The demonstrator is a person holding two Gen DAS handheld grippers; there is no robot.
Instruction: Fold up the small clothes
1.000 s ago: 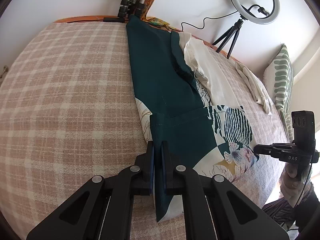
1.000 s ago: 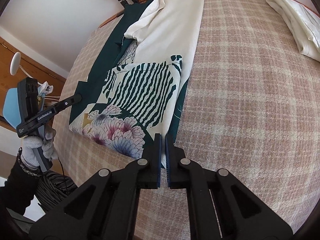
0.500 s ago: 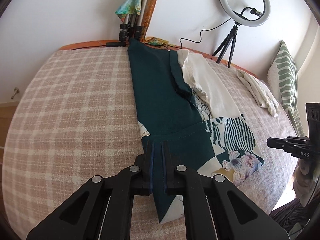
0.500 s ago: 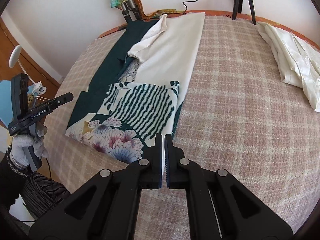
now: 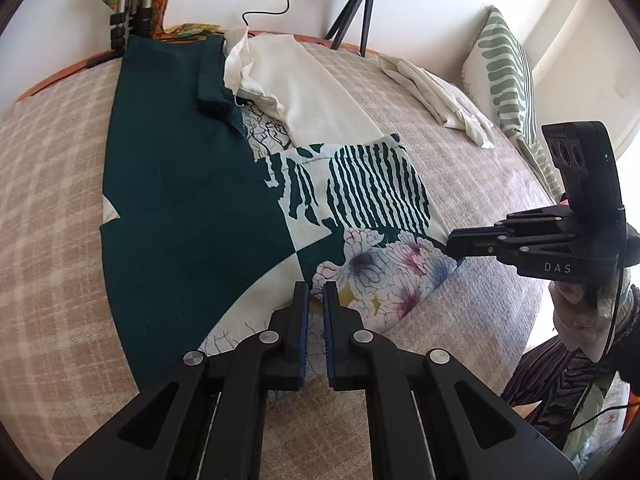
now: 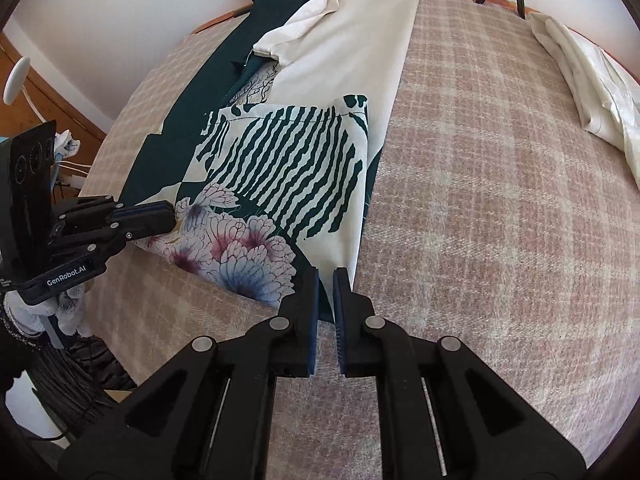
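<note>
A folded garment [image 5: 224, 220], dark teal with a striped and floral print, lies flat on the plaid bed cover [image 6: 500, 200]. A cream cloth [image 5: 312, 88] lies partly under its far end. My left gripper [image 5: 316, 292] is shut and empty, its tips low over the floral part near the front edge. From the right wrist it [image 6: 170, 214] touches the floral panel's left edge. My right gripper [image 6: 326, 280] stands at the garment's [image 6: 288, 160] near right corner. Its jaws are opening a little, with the cloth's edge in the narrow gap, not pinched. The left wrist view shows it [image 5: 452, 246] at that corner.
A second cream garment [image 5: 436, 96] lies crumpled toward the far right of the bed, beside a green striped pillow [image 5: 504, 72]. A tripod [image 5: 356, 4] and stand legs [image 5: 128, 28] rise at the far edge by the wall. The bed's front edge drops off just behind both grippers.
My left gripper slid right from the teal left edge to the floral part. The right gripper's gap has widened slightly at the corner. The garment lies as before.
</note>
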